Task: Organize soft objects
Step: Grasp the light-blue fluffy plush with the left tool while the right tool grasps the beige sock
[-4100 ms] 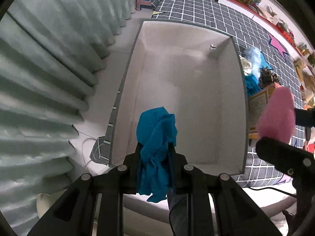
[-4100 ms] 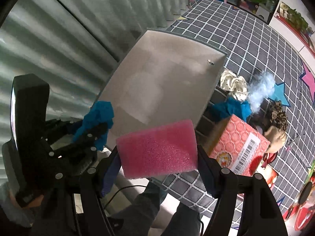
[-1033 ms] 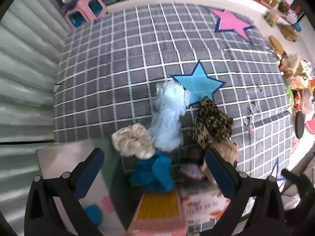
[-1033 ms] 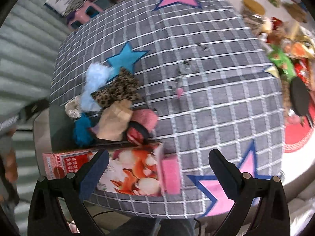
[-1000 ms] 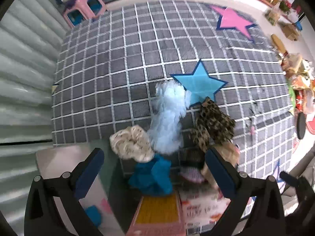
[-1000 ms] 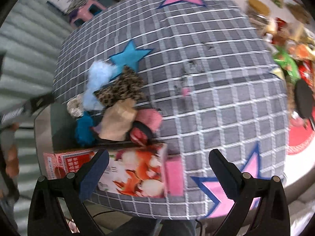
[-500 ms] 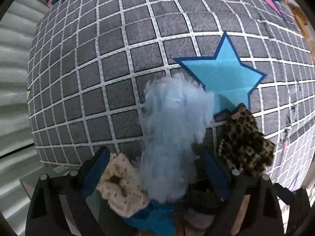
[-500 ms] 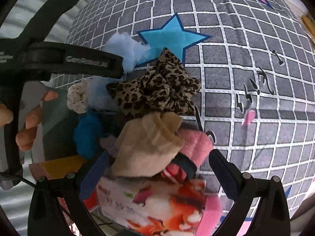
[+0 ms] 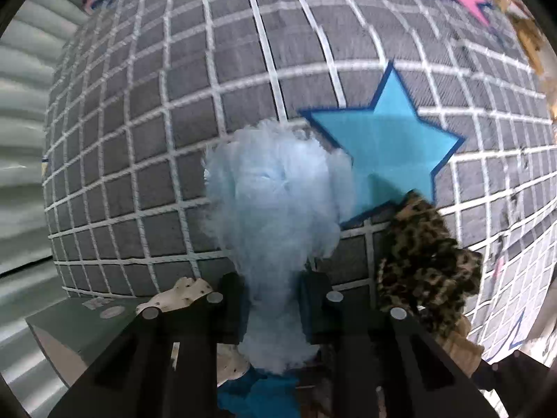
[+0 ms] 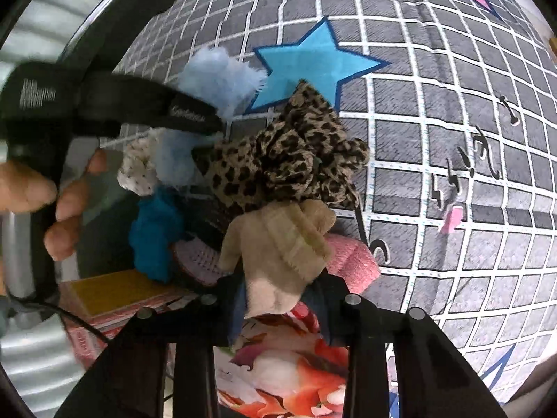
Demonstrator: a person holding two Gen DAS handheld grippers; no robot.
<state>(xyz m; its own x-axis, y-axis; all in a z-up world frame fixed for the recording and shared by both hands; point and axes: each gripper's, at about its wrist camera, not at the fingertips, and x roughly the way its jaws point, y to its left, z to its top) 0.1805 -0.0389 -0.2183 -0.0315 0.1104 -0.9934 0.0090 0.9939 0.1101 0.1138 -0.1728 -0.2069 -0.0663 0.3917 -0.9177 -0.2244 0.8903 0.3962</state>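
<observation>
White lettering on your left gripper (image 9: 275, 308) is too blurred to read. Its jaws are closing on the pale blue fluffy scrunchie (image 9: 275, 202) beside the blue star (image 9: 383, 142). Your right gripper (image 10: 278, 304) clamps the beige cloth (image 10: 278, 240); the leopard-print scrunchie (image 10: 289, 160) crowds behind it.

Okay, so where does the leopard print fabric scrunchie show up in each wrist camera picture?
Left wrist view: the leopard print fabric scrunchie is at lower right, right of the fluffy light blue scrunchie that the left gripper is closing on.
Right wrist view: it sits at centre, above the beige cloth pinched in the right gripper.
Shared landmark: the blue star patch just above it.
</observation>
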